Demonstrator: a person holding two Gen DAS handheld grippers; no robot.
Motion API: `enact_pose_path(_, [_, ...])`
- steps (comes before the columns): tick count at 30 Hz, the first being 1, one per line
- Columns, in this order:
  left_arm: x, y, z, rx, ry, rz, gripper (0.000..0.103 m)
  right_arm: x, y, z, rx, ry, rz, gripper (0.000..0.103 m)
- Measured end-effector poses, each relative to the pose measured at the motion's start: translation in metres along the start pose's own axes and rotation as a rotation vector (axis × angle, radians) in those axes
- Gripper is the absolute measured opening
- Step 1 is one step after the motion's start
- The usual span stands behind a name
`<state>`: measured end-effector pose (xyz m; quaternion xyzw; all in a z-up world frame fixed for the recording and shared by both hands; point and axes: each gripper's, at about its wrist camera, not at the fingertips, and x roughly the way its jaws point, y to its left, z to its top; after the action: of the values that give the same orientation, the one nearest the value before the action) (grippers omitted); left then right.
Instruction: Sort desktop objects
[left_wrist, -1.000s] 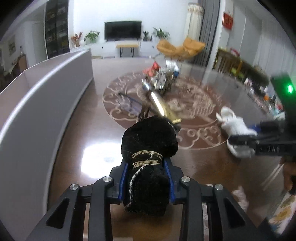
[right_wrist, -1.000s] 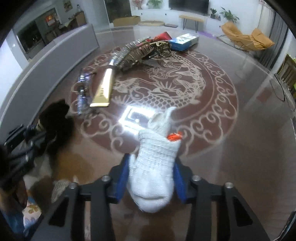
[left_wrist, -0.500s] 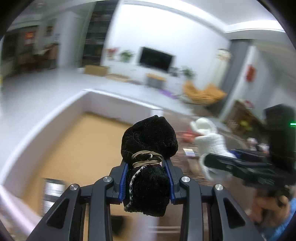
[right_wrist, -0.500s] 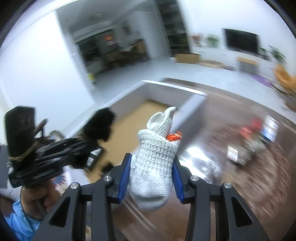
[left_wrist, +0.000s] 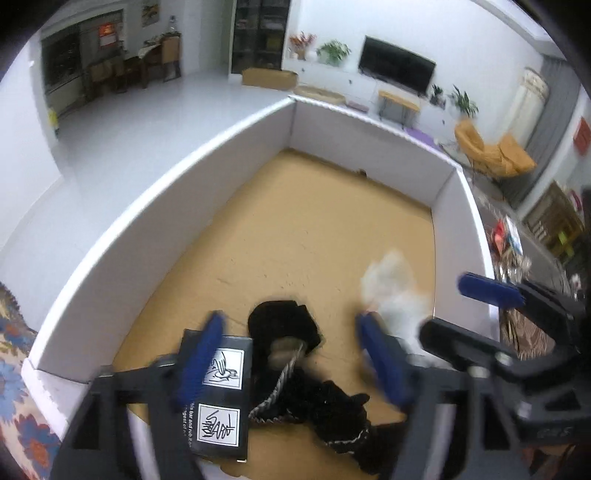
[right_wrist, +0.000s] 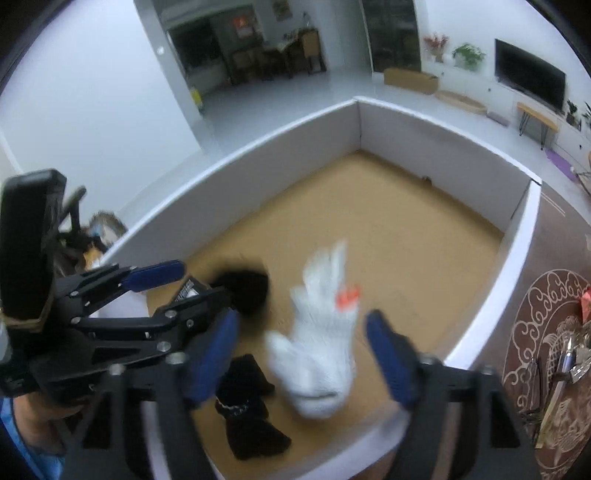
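Opening, both grippers (left_wrist: 290, 354) (right_wrist: 301, 354) grip nothing (right view alone shows glove's (right_wrist: 317, 350) orange mark).

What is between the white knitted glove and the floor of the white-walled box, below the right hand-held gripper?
Nothing visible. The white glove hangs blurred between the right hand-held gripper's opening jaws, over bare brown floor of the box. The black fabric pieces lie to its left, not under it.
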<state>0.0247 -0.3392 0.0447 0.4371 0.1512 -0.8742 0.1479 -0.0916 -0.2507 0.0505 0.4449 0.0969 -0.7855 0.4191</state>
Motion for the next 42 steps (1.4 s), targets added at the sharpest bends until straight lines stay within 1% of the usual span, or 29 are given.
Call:
enact_pose_path(1, [-0.003,0.000,-0.001,-0.006,-0.026,0.018,0.096,-0.006,-0.004,0.000,0.005,-0.023,0.004,0.081])
enact_pose_path(2, [-0.004,0.000,-0.003,-0.007,-0.047,0.036,0.098,-0.017,-0.005,-0.002,0.002,-0.060,-0.003,0.082])
enact_pose_path(3, [-0.007,-0.001,-0.006,-0.003,-0.067,0.052,0.098,-0.026,-0.009,-0.007,-0.006,-0.088,-0.008,0.086])
enact_pose_path(4, [-0.008,-0.001,-0.006,0.002,-0.079,0.060,0.098,-0.041,-0.009,-0.014,-0.019,-0.124,-0.020,0.093])
enact_pose_path(5, [-0.012,-0.004,-0.009,0.009,-0.102,0.074,0.098,-0.055,-0.011,-0.022,-0.033,-0.167,-0.044,0.097])
enact_pose_path(6, [-0.017,-0.006,-0.013,0.012,-0.131,0.081,0.098,-0.068,-0.015,-0.032,-0.039,-0.205,-0.073,0.103])
enact_pose_path(7, [-0.023,-0.008,-0.018,0.012,-0.155,0.075,0.098,-0.081,-0.021,-0.046,-0.040,-0.240,-0.112,0.103])
enact_pose_path(8, [-0.030,-0.011,-0.019,0.010,-0.174,0.057,0.098,-0.094,-0.031,-0.065,-0.032,-0.271,-0.169,0.103])
enact_pose_path(10, [-0.045,-0.029,-0.031,0.026,-0.214,-0.005,0.098,-0.107,-0.052,-0.092,-0.018,-0.296,-0.238,0.103])
enact_pose_path(11, [-0.052,-0.038,-0.035,0.041,-0.229,-0.024,0.098,-0.116,-0.070,-0.117,-0.002,-0.306,-0.291,0.103])
enact_pose_path(13, [-0.072,-0.068,-0.046,0.093,-0.269,-0.087,0.098,-0.128,-0.102,-0.150,0.035,-0.296,-0.369,0.103])
enact_pose_path(14, [-0.080,-0.083,-0.048,0.122,-0.281,-0.129,0.098,-0.132,-0.126,-0.174,0.064,-0.275,-0.427,0.103])
enact_pose_path(15, [-0.093,-0.105,-0.057,0.159,-0.299,-0.190,0.098,-0.135,-0.145,-0.191,0.088,-0.251,-0.468,0.103])
enact_pose_path(16, [-0.100,-0.122,-0.062,0.186,-0.306,-0.229,0.099,-0.137,-0.166,-0.208,0.128,-0.219,-0.513,0.103])
enact_pose_path(17, [-0.104,-0.144,-0.068,0.221,-0.302,-0.269,0.103,-0.142,-0.186,-0.224,0.174,-0.193,-0.540,0.103])
enact_pose_path(18, [-0.108,-0.160,-0.074,0.251,-0.288,-0.302,0.103,-0.146,-0.201,-0.237,0.207,-0.177,-0.555,0.103])
enact_pose_path(19, [-0.106,-0.180,-0.081,0.288,-0.253,-0.337,0.103,-0.149,-0.214,-0.247,0.245,-0.157,-0.573,0.103])
enact_pose_path(20, [-0.097,-0.198,-0.088,0.317,-0.211,-0.361,0.103,-0.152,-0.229,-0.258,0.290,-0.137,-0.592,0.103])
enact_pose_path(21, [-0.088,-0.211,-0.094,0.331,-0.178,-0.365,0.103,-0.158,-0.245,-0.271,0.334,-0.127,-0.601,0.103])
enact_pose_path(24, [-0.043,-0.246,-0.110,0.350,-0.069,-0.326,0.103,-0.168,-0.270,-0.287,0.422,-0.118,-0.594,0.103])
enact_pose_path(26, [-0.017,-0.256,-0.115,0.326,-0.021,-0.294,0.103,-0.167,-0.275,-0.288,0.454,-0.112,-0.561,0.103])
enact_pose_path(27, [-0.005,-0.260,-0.113,0.305,-0.010,-0.285,0.103,-0.168,-0.274,-0.287,0.453,-0.118,-0.553,0.103])
enact_pose_path(29, [0.010,-0.267,-0.105,0.265,-0.022,-0.273,0.103,-0.169,-0.269,-0.288,0.444,-0.116,-0.546,0.103])
enact_pose_path(31, [0.024,-0.274,-0.089,0.221,-0.041,-0.253,0.103,-0.160,-0.267,-0.288,0.441,-0.074,-0.530,0.103])
enact_pose_path(33, [0.042,-0.281,-0.067,0.160,-0.048,-0.238,0.103,-0.157,-0.264,-0.288,0.428,-0.056,-0.543,0.103])
enact_pose_path(36, [0.073,-0.298,-0.053,0.131,-0.008,-0.201,0.103,-0.154,-0.263,-0.286,0.411,-0.031,-0.572,0.103])
enact_pose_path(38, [0.095,-0.305,-0.048,0.132,0.021,-0.146,0.103,-0.152,-0.263,-0.286,0.410,-0.031,-0.572,0.103])
enact_pose_path(40, [0.111,-0.307,-0.048,0.128,0.044,-0.098,0.103,-0.152,-0.261,-0.288,0.415,-0.039,-0.566,0.103])
enact_pose_path(42, [0.121,-0.307,-0.051,0.125,0.060,-0.077,0.103,-0.155,-0.262,-0.290,0.425,-0.051,-0.555,0.103])
